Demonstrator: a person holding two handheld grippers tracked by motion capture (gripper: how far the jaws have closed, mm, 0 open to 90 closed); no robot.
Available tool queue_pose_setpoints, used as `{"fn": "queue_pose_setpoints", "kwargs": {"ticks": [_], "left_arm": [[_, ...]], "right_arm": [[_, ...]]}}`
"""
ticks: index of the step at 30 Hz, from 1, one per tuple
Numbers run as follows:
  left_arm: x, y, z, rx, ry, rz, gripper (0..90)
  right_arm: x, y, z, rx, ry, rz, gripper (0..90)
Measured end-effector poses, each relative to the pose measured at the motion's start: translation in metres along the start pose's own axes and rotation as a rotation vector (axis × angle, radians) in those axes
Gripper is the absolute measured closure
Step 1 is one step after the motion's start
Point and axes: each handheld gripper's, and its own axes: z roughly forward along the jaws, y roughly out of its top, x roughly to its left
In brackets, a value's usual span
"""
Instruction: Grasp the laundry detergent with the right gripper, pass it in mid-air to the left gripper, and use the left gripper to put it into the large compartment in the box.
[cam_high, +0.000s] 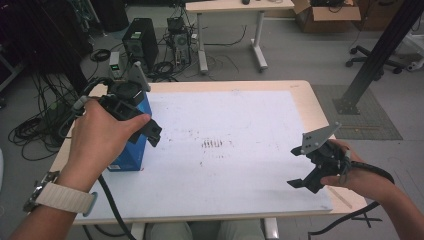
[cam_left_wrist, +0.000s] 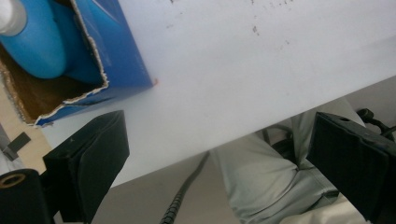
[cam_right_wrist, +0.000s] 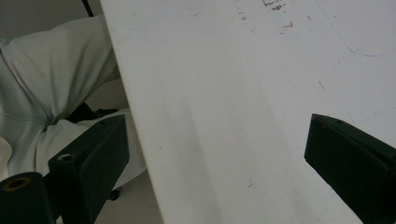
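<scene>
Your left gripper (cam_high: 150, 131) hangs with jaws wide and empty just beside the torn-open blue cardboard box (cam_high: 131, 150) standing near the white table's (cam_high: 240, 190) left edge, while your right gripper (cam_high: 306, 181) hovers open, well apart.

Lab or workshop: computer towers (cam_high: 140, 42), tangled floor cables (cam_high: 35, 131), cardboard box (cam_high: 327, 16).

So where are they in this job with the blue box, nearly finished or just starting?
It looks nearly finished. The blue box stands upright on the white mat, with a blue bottle already inside its torn-open top. The left gripper is open beside it, holding nothing. The right gripper waits open and empty. Little seems left.
</scene>
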Motion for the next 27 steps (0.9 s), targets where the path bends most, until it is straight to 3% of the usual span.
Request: {"fn": "queue_pose_setpoints", "kwargs": {"ticks": [15,27], "left_arm": [[-0.021,0.011,0.002,0.010,-0.037,0.056,5.0],[-0.032,0.025,0.007,-0.022,-0.063,0.089,5.1]], "right_arm": [[-0.003,0.001,-0.001,0.002,-0.002,0.006,6.4],[-0.006,0.005,0.001,0.009,0.007,0.001,6.4]]}}
